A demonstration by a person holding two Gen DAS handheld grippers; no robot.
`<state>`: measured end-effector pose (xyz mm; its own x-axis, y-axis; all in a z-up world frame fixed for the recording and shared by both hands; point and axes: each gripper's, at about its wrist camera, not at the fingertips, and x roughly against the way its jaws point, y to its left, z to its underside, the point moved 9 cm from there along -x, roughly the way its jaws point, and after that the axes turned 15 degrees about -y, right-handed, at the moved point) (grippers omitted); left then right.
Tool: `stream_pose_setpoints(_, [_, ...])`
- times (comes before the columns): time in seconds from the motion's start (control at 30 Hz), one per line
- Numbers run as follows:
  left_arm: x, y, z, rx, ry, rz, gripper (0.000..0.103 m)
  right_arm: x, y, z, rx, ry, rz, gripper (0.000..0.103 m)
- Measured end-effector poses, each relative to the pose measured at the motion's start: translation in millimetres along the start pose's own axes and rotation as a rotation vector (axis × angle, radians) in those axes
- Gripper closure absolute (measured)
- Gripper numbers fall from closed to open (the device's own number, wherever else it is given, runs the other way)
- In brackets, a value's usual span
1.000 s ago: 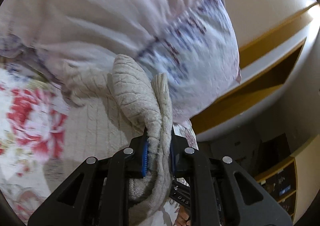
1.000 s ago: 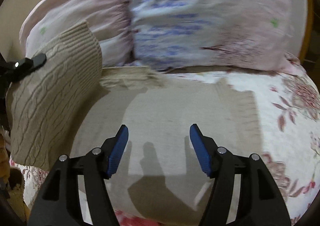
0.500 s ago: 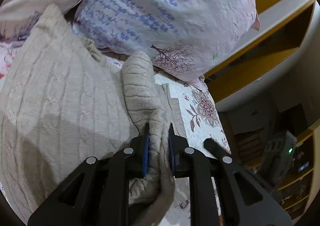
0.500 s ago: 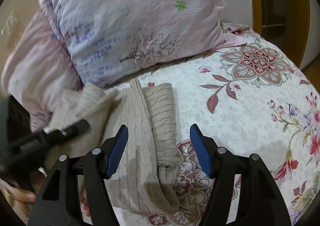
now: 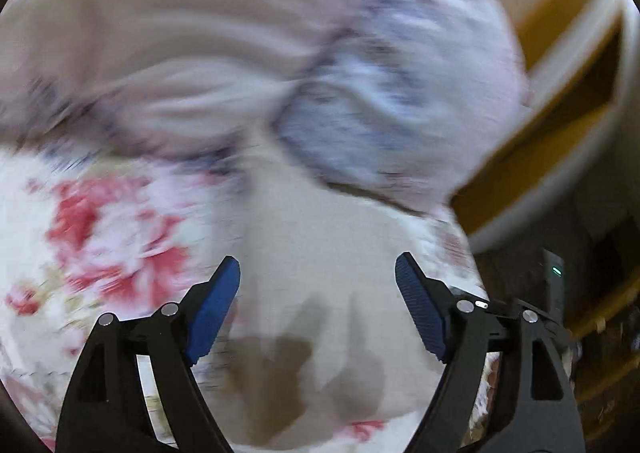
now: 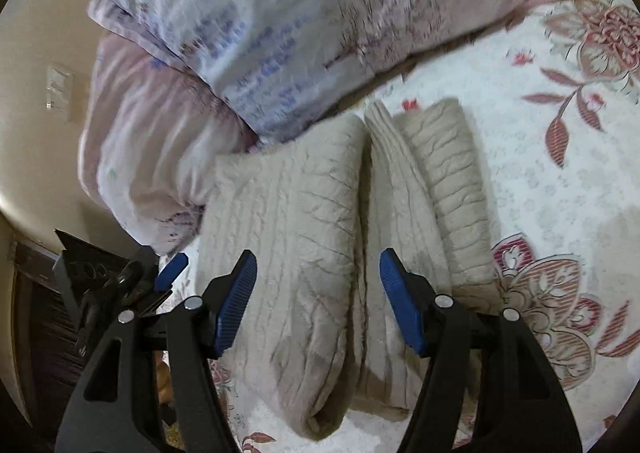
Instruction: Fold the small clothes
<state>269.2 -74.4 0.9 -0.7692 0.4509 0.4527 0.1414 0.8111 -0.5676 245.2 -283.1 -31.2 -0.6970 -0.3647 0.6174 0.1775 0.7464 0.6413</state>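
A beige cable-knit sweater (image 6: pixel 320 245) lies folded lengthwise on the floral bedspread (image 6: pixel 540 193), its folded sides lying side by side. My right gripper (image 6: pixel 318 293) is open and empty just above its middle. My left gripper (image 5: pixel 318 305) is open and empty over the same beige sweater (image 5: pixel 328 253); that view is blurred by motion. The left gripper's blue fingertip (image 6: pixel 172 267) shows at the sweater's left edge in the right wrist view.
Two pink and blue printed pillows (image 6: pixel 280 13) lie against the far end of the sweater. A wooden shelf unit (image 5: pixel 560 113) stands beyond the bed's right side. A dark cabinet (image 6: pixel 36 313) is at the left of the bed.
My left gripper has let go of the sweater fold it held and opened wide. The fold now lies flat on the sweater. The right gripper moved closer over the sweater.
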Motion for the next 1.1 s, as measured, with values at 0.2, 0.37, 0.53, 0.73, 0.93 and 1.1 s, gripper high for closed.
stream_pose_setpoints(0.2, [-23.1,33.9,27.0,0.113,0.103,-0.043,0.023,-22.6,-2.4,5.0,0.011,0.031,0.026,0.046])
stream_pose_setpoints(0.37, [-34.2,28.5,36.5,0.164,0.140,0.020,0.023,-28.9,-0.3,-3.7,-0.017,0.004,-0.015,0.058])
stream_pose_setpoints(0.53, [-37.6,23.7,45.8,0.206,0.177,0.054,0.023,-40.6,-2.2,-12.1,-0.060,-0.007,-0.018,0.072])
stream_pose_setpoints(0.73, [-39.3,19.6,41.9,0.199,0.169,0.046,0.023,-20.7,27.2,-32.3,0.146,-0.145,0.021,0.086])
stream_pose_setpoints(0.93, [-39.2,8.1,41.6,0.178,0.171,0.063,0.023,16.0,35.1,-56.9,0.291,-0.277,0.125,0.087])
stream_pose_setpoints(1.1, [-42.4,-9.0,48.8,0.115,0.183,0.063,0.023,23.2,19.1,-61.6,0.331,-0.295,0.223,0.087])
